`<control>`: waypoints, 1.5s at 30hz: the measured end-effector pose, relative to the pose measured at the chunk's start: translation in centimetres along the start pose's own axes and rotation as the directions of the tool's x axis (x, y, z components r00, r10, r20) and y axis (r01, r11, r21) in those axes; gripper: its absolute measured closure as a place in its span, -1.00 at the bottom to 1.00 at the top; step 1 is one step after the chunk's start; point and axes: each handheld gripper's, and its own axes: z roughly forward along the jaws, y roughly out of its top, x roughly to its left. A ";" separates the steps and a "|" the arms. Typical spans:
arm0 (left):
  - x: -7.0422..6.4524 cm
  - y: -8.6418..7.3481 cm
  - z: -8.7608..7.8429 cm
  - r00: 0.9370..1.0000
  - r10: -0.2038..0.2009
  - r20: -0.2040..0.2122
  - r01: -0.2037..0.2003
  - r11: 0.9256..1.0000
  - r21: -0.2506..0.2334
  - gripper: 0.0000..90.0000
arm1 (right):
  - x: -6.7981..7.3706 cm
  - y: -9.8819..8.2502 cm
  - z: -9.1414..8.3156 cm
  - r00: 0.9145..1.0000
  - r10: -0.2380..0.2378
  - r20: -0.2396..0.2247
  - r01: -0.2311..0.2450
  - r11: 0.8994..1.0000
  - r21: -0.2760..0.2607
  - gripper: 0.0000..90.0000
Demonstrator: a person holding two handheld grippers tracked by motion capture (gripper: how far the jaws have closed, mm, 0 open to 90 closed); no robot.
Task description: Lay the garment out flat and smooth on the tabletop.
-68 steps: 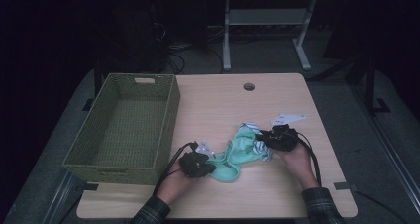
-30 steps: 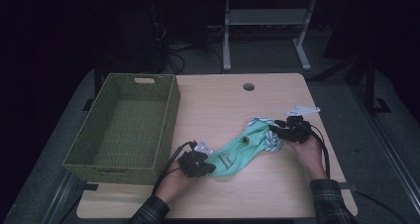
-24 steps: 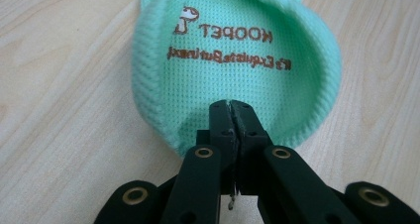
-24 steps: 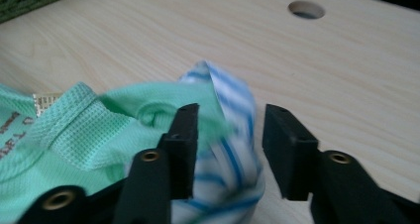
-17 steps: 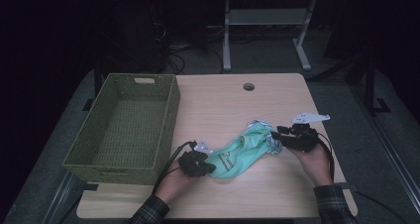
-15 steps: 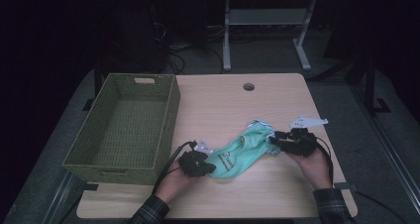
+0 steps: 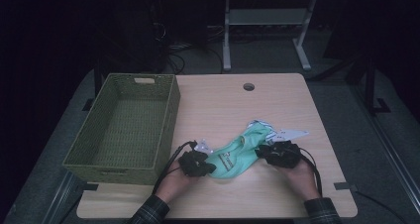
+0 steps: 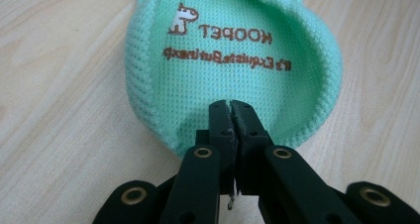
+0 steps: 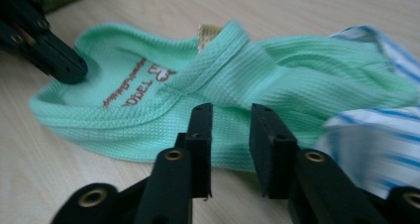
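A mint-green knit garment [image 7: 233,154] with brown lettering [image 8: 223,50] lies stretched across the table's near half. A blue-and-white striped part [image 9: 366,130] sits at its right end. My left gripper [image 7: 207,168] is shut on the garment's ribbed hem [image 8: 231,105], and it also shows at the far left of the right gripper view [image 9: 54,55]. My right gripper [image 7: 262,152] hovers at the garment's middle [image 9: 231,110]. Its jaws have just been closing, but a gap still stands between them. Green fabric [image 9: 277,70] lies under and beyond the tips, with no pad pressing on it.
An empty green woven basket [image 7: 171,110] stands on the left of the wooden table [image 7: 223,100]. A round cable hole [image 7: 248,86] is near the far edge. Cables trail from both grippers toward the person's sleeves at the near edge.
The right gripper has come back leftward and nearer from the garment's right end, and its jaws have narrowed. The garment lies longer than it did at first. The left gripper has not moved.
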 end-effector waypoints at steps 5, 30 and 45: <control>0.0 0.0 0.0 1.000 0.000 -0.004 0.000 1.000 -0.001 0.95 | 0.2 -0.3 1.1 1.000 -0.024 0.017 0.022 0.996 0.085 0.91; -0.2 0.0 0.0 1.000 -0.001 -0.015 0.001 1.000 0.005 0.97 | 1.0 -1.0 1.3 0.999 -0.050 -0.012 0.051 0.991 0.121 1.00; 0.0 1.4 -1.1 1.000 -0.015 0.008 0.015 1.000 -0.015 0.73 | 1.4 -2.7 -0.5 0.998 -0.048 -0.041 0.053 0.990 0.129 1.00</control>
